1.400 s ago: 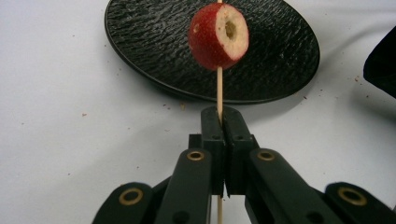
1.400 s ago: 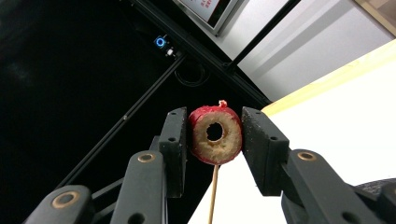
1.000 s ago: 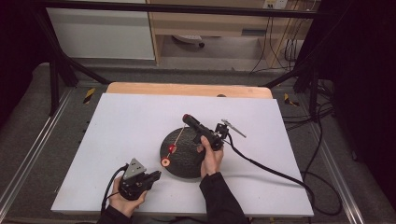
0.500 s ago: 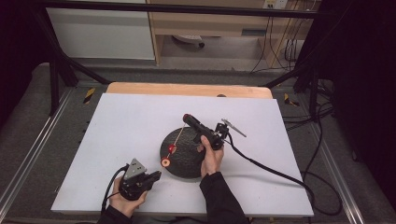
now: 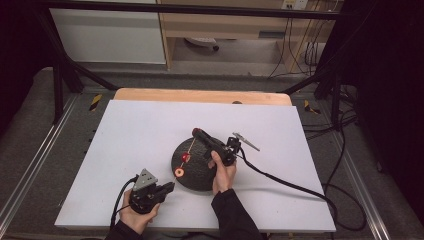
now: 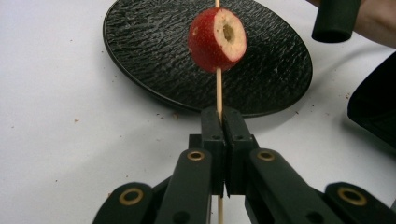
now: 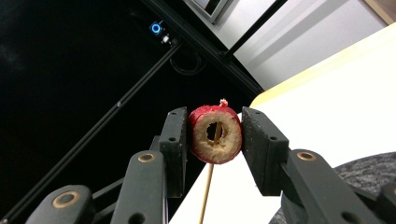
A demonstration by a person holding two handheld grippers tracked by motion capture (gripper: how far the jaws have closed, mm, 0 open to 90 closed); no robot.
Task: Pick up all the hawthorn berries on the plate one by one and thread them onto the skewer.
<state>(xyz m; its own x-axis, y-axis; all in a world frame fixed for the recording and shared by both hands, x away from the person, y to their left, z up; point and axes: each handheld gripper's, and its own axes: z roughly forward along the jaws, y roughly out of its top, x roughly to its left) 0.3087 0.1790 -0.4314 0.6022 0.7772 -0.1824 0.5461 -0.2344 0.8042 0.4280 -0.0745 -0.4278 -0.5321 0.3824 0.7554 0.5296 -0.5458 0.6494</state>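
Broadly, on the white table a black plate sits near the middle. Left gripper, at the near left, is clamped on the skewer, which already carries one fruit piece. Right gripper pinches a cored fruit ring, skewer tip inside its hole. Threading appears underway; next, slide the ring down the stick.

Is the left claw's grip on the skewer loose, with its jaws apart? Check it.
No. In the left gripper view the left claw is shut tight on the thin wooden skewer.
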